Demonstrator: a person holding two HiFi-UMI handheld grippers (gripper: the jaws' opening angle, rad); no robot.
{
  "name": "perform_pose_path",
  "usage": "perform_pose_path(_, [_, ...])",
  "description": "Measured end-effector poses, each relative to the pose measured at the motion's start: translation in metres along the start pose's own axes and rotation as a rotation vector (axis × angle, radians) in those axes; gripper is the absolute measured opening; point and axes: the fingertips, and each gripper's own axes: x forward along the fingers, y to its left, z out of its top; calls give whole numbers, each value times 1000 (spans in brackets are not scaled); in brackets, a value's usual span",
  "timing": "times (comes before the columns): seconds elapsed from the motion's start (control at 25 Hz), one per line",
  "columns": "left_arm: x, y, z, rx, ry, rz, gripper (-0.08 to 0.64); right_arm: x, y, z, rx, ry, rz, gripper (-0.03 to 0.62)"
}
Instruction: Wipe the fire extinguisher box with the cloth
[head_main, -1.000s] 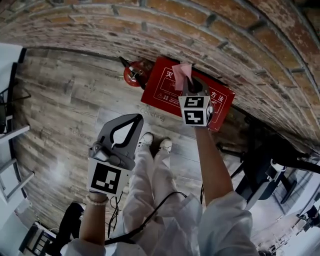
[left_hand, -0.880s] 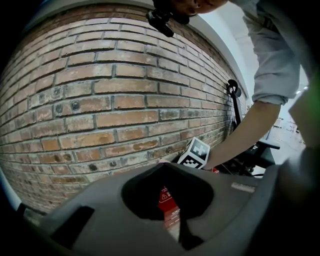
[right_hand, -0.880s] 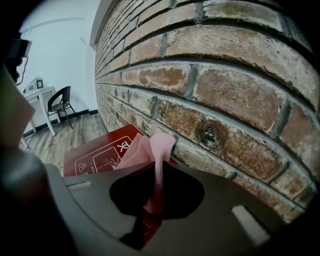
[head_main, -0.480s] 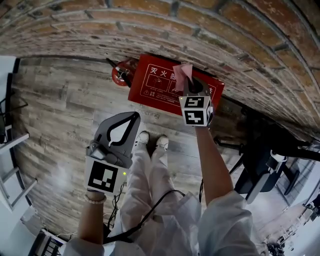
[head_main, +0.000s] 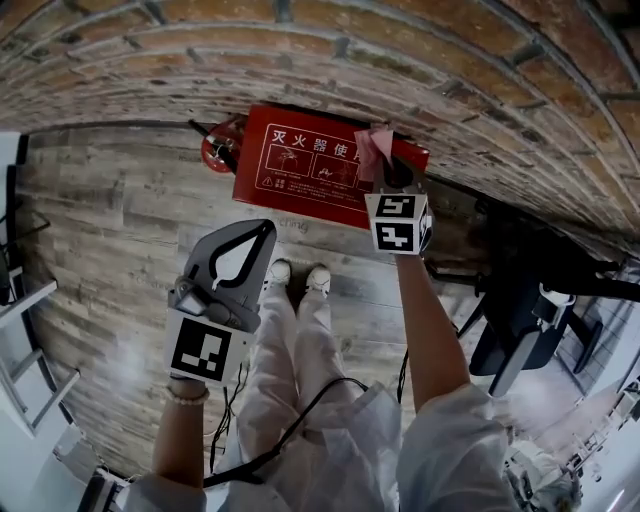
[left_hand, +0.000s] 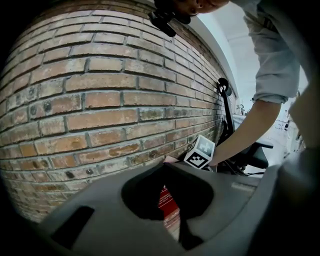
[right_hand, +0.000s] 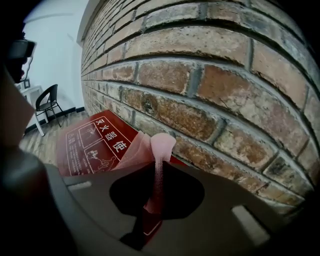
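Observation:
The red fire extinguisher box (head_main: 300, 165) with white print stands on the floor against the brick wall; it also shows in the right gripper view (right_hand: 87, 145). My right gripper (head_main: 383, 165) is shut on a pink cloth (head_main: 374, 147), held over the box's right part near the wall. In the right gripper view the cloth (right_hand: 155, 155) sticks up from between the jaws. My left gripper (head_main: 262, 232) is shut and holds nothing, hanging above the floor in front of the box. Through its jaws a sliver of the red box (left_hand: 167, 200) shows.
A red extinguisher (head_main: 220, 150) lies left of the box. The brick wall (head_main: 400, 70) runs behind. A dark office chair base (head_main: 520, 320) stands at the right. The person's legs and shoes (head_main: 295, 275) are just in front of the box on wood flooring.
The view has shifted so the box sits more to the left and shows more of its face. The right gripper with the cloth now lies nearer the box's right end. The left gripper stays shut.

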Motion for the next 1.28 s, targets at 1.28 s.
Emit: perform_pose_path(1.28, [20, -15, 1, -49, 25, -9, -2, -29, -75, -60, 123, 52, -98, 28])
